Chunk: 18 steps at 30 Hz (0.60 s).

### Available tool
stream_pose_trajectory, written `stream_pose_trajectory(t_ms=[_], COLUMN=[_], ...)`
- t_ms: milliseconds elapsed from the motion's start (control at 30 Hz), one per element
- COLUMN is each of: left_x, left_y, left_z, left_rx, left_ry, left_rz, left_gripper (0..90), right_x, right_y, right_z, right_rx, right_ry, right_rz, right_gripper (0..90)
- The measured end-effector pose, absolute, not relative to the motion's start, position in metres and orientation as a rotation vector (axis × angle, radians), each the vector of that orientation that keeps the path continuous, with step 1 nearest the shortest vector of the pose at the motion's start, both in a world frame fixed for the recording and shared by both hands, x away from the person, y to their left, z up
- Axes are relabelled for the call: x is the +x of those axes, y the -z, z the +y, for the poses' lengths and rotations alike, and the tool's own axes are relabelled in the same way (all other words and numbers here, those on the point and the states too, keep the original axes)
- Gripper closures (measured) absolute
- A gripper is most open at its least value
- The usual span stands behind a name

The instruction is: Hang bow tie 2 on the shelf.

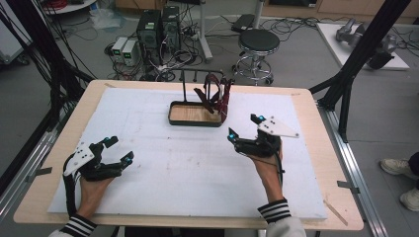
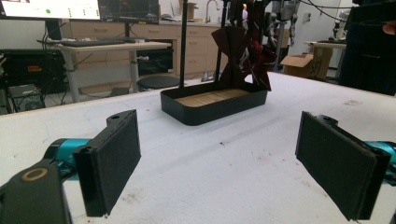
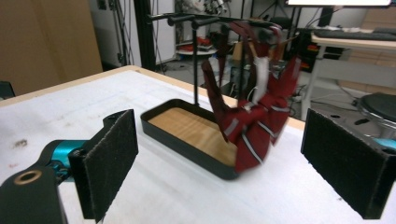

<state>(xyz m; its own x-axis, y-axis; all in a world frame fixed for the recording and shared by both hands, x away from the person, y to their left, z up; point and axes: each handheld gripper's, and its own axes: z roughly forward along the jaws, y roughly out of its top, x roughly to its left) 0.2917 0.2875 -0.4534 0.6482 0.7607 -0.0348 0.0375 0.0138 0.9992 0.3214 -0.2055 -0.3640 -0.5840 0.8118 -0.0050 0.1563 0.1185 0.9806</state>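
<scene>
Both claws gape empty: left gripper near the table's front-left corner, right gripper beside the tray, bare mat between.

Dark red striped ties hang from rack over black wood-floored tray.

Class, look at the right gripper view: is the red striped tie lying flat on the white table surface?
No, the red striped tie hangs from the black rack, its lower end reaching into the black tray.
</scene>
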Motion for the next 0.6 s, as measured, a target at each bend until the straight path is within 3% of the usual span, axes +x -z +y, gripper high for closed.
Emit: stream_pose_trajectory(t_ms=[300,600], left_x=[0.291,0.291], left_y=[0.453,0.453], left_z=[0.287,0.288], left_rx=[1.471,1.467], left_ry=[-0.648,-0.655], left_rz=[0.706,0.707], left_gripper=[14.3,14.3], right_x=[0.281,0.266], right_y=[0.408,0.427], right_z=[-0.248,-0.267], right_rx=[0.918,0.962], right_ry=[-1.511,-1.443], right_rz=[1.723,1.695], right_gripper=[10.1,10.2])
